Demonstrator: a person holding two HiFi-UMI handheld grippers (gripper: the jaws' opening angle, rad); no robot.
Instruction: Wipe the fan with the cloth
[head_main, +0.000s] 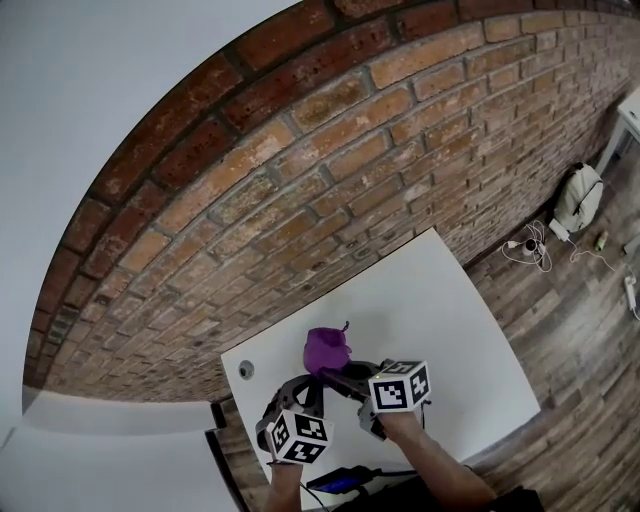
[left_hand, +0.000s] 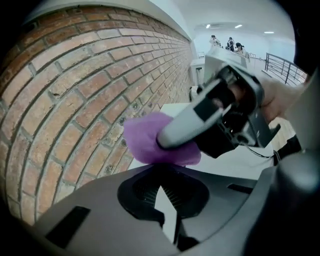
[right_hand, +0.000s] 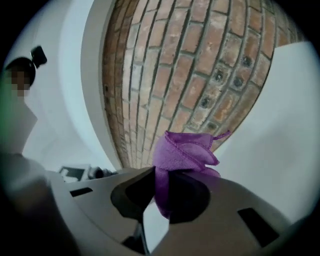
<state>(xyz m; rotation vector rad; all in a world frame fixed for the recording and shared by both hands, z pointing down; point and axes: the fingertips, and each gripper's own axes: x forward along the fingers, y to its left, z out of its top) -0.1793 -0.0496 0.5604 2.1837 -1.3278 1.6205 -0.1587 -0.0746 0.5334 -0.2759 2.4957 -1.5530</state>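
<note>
Purple cloth (right_hand: 185, 152) looks light, limp, non-slip: right gripper (right_hand: 161, 192) fingers pinch its bunched fold, lower centre of frame, good hold; left gripper (left_hand: 162, 190) fingers clenched, empty.

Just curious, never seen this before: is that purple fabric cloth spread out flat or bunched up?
Bunched up: the purple fabric cloth is crumpled into folds, one end pinched between the right gripper's closed jaws.

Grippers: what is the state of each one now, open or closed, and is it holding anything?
Left gripper: closed, holding nothing.
Right gripper: closed on the purple cloth.
</note>
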